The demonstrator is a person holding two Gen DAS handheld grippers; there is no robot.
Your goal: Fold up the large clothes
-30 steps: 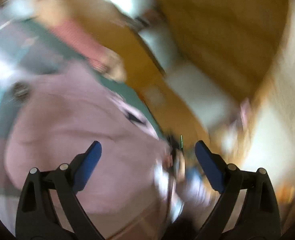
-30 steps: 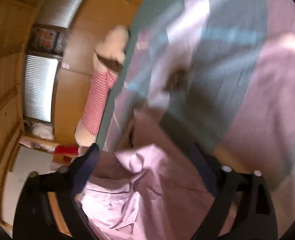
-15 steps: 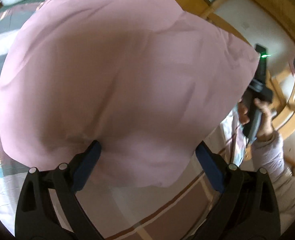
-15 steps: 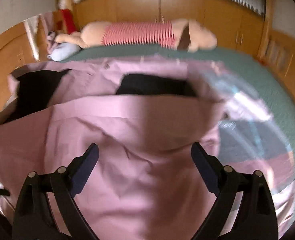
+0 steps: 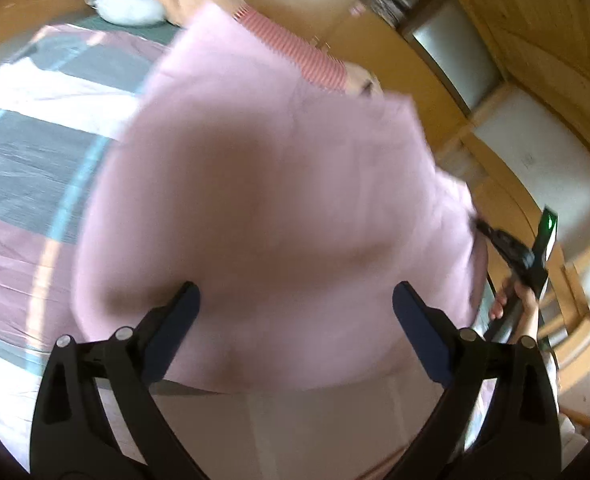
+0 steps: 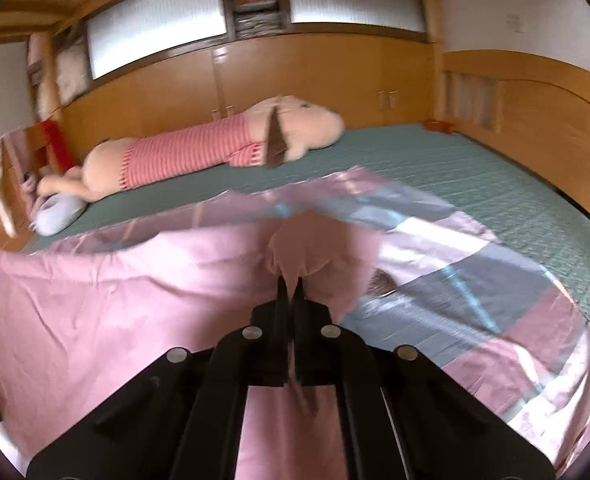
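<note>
1. My right hand-held gripper [image 6: 289, 286] has its jaws pressed together on a bunched fold of the pink garment [image 6: 107, 304]; a strip of the cloth runs between the two fingers and puffs out just past their tips.
2. From that pinch the garment spreads to the left across the near part of the bed [image 6: 475, 168], creased, lying over a patchwork quilt [image 6: 467, 280] of pink, grey and white blocks.
3. My left hand-held gripper [image 5: 295, 308] has its jaws wide apart, and I see nothing between the blue pads [image 5: 419, 332]. They hang just in front of the garment, which billows up blurred and fills most of that view.
4. In the left wrist view the other gripper shows at the garment's right edge, with the person's hand [image 5: 515, 304] around its handle.
5. Farther back on the green bedspread, well apart from the garment, lies a long plush toy [image 6: 215, 148] in a red-striped top, with a pale blue cushion [image 6: 59, 208] at its left end.
6. Wooden panelling [image 6: 335, 72] and frosted windows close off the far side.
</note>
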